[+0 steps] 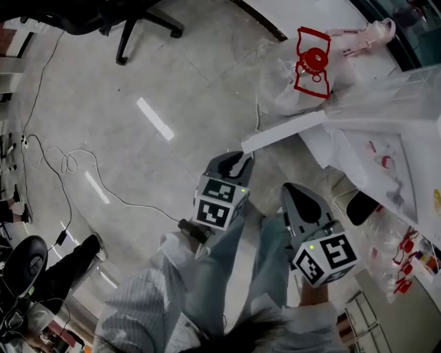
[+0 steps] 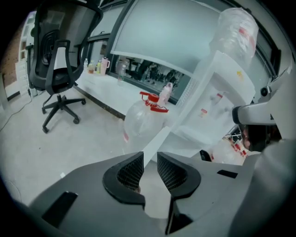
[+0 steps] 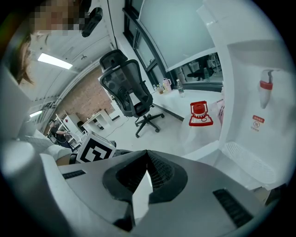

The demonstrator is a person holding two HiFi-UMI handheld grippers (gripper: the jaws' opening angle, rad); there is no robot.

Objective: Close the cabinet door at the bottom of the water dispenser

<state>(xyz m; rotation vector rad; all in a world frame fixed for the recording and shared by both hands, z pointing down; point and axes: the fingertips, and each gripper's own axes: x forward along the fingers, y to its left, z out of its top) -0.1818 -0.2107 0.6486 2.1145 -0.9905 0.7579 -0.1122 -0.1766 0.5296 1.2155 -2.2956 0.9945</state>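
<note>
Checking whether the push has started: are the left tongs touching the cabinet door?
Cannot tell. In the left gripper view the cabinet door edge runs into the gap between the open left tongs; no view shows contact or clearance plainly.

- The water dispenser [image 1: 396,148] runs off the head view's right edge, and its lower cabinet is out of sight beneath it.
- The cabinet door [image 2: 159,139] shows only as a thin white edge. Its lower end is behind the left claw [image 2: 150,159].
- The office chair [image 1: 89,17] is cut by the head view's top edge.
- The bottles [image 2: 97,67] on the far bench [image 2: 115,95] are too small to tell apart.
</note>
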